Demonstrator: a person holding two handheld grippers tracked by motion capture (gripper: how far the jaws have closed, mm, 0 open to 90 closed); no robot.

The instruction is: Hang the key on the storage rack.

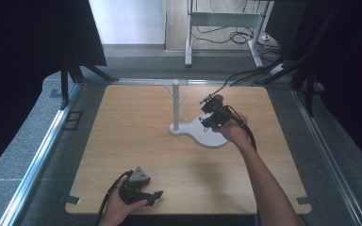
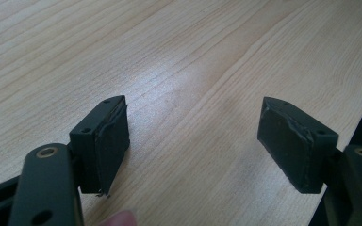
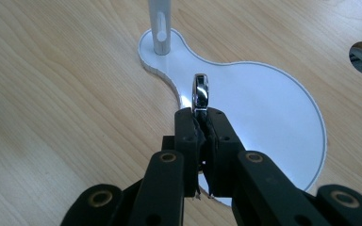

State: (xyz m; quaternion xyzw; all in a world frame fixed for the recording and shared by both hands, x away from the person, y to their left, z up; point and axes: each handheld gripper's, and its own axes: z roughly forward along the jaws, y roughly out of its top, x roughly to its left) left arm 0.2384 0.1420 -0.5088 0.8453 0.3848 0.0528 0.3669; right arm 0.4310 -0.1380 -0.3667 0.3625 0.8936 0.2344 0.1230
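Right gripper (image 3: 201, 120), held over the round part of the white stand base (image 1: 214, 137) right of centre on the wooden table (image 1: 136, 136): jaws pressed together on a small shiny metal ring (image 3: 201, 92), upright, edge-on, above the base. White post (image 1: 175, 104) rising from the narrow far-left end of the base. Left gripper (image 2: 193, 141), at the near edge of the table: jaws wide apart, nothing between them, bare wood beyond.
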